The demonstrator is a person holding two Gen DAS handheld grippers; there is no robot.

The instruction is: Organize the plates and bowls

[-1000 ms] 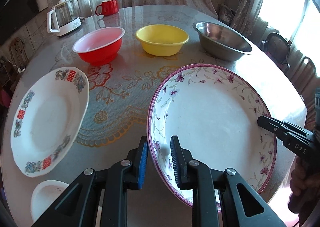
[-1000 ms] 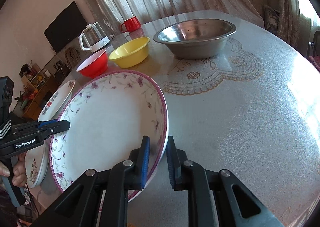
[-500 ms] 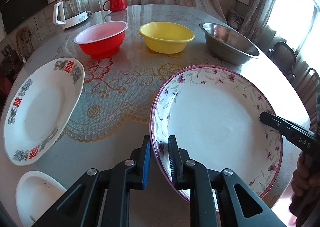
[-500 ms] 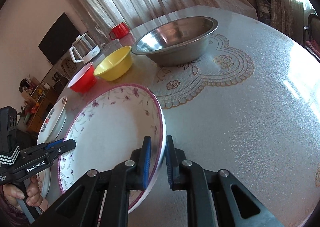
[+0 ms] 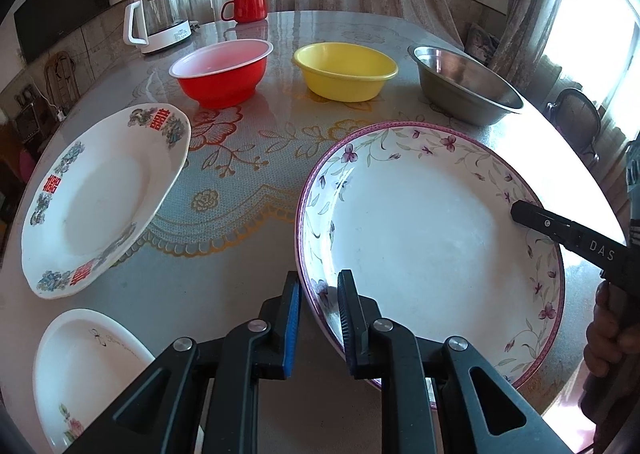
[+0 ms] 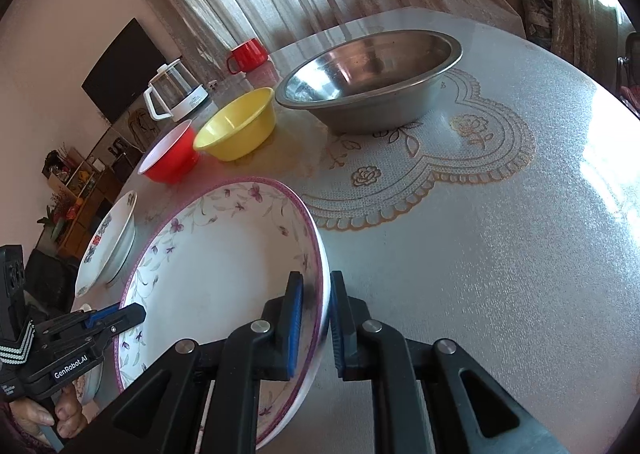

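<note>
Two grippers are set on one big flowered plate [image 5: 432, 238]: the left gripper [image 5: 318, 318] straddles its near-left rim, the right gripper [image 6: 316, 318] the opposite rim, jaws narrowed around the edge. Whether the plate is lifted or resting on the table [image 6: 500, 254] cannot be told. The red-patterned plate [image 5: 100, 197] lies to its left, nearer the left gripper.

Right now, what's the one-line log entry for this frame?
both grippers pinch purple-flowered plate rim | left gripper near edge | right gripper opposite edge | bowls untouched
</note>
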